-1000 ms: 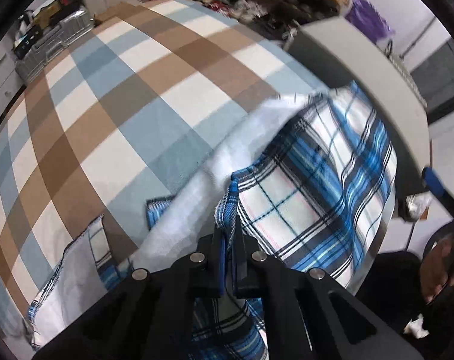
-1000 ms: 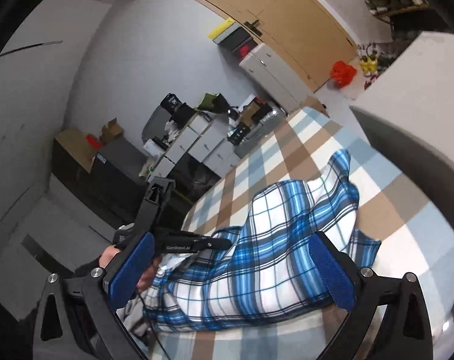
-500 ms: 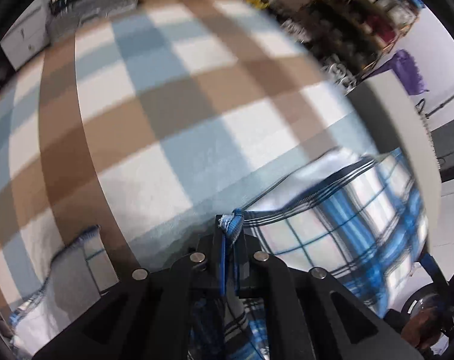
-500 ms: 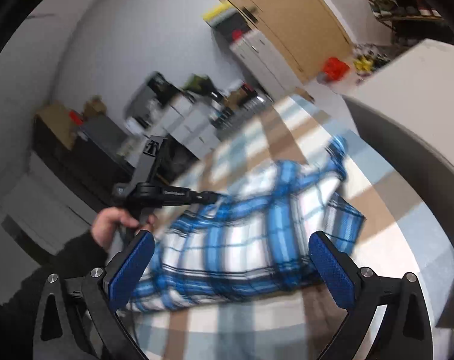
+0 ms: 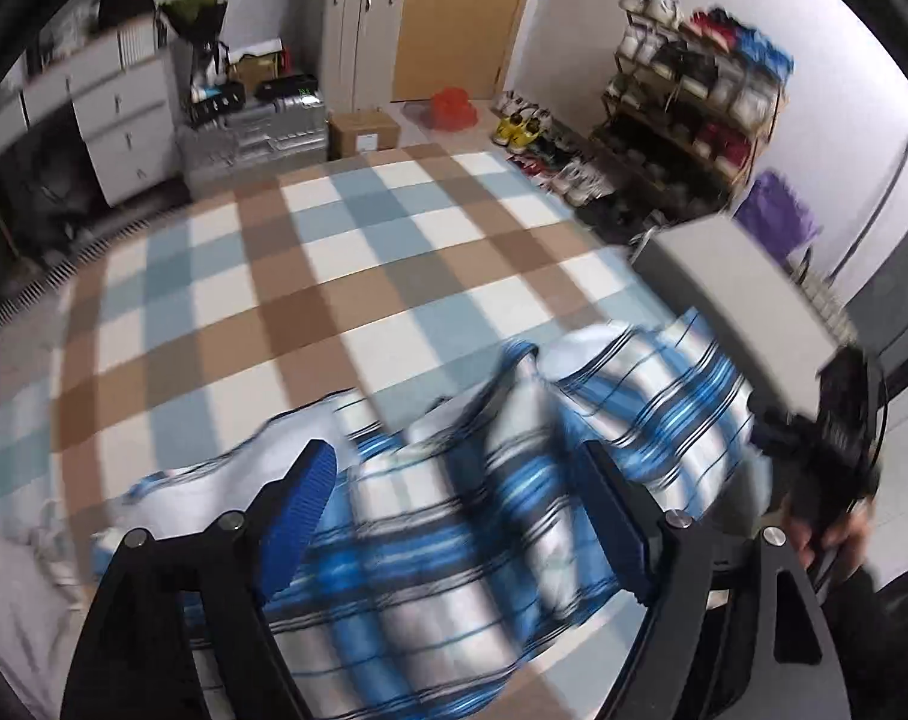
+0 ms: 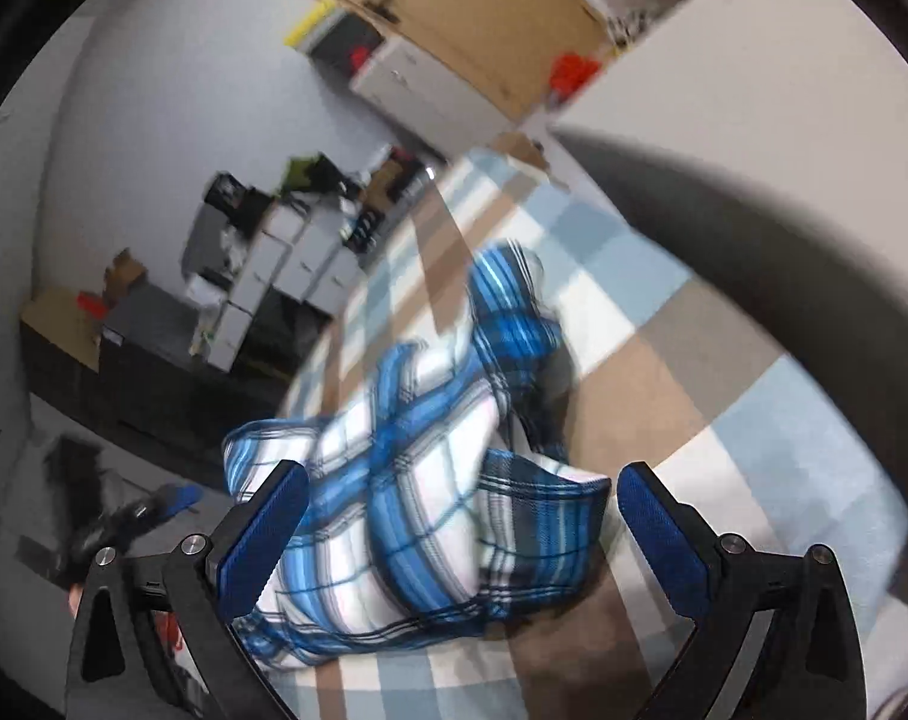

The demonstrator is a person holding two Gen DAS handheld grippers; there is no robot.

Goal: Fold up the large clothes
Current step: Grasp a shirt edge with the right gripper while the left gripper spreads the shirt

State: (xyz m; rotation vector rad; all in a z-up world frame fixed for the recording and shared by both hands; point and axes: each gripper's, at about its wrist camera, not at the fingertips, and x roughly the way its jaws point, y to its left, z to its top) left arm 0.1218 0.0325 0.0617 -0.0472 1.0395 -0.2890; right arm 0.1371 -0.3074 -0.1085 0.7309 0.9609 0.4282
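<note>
A blue, white and black plaid garment point(image 5: 454, 516) lies crumpled on a bed with a brown, blue and white checked cover point(image 5: 309, 300). My left gripper point(image 5: 460, 498) hovers above the garment, its jaws opening, with nothing pinched between the blue pads. In the right wrist view the same garment point(image 6: 429, 480) lies bunched in front of my right gripper point(image 6: 460, 516), which stands open over it without touching. The other gripper point(image 6: 135, 516) shows at the lower left of that view, held in a hand. Both views are blurred by motion.
A grey padded bed end point(image 5: 748, 300) rises at the right. Beyond the bed stand white drawers point(image 5: 123, 120), a cardboard box point(image 5: 363, 132), a shoe rack point(image 5: 694, 102) and a wooden door point(image 5: 454, 18). A hand point(image 5: 832, 528) holds the right gripper at the right edge.
My left gripper has let go of the garment's hem, opened wide and lifted back from it. The garment has dropped onto the bed. The right gripper has sunk closer to the cloth.
</note>
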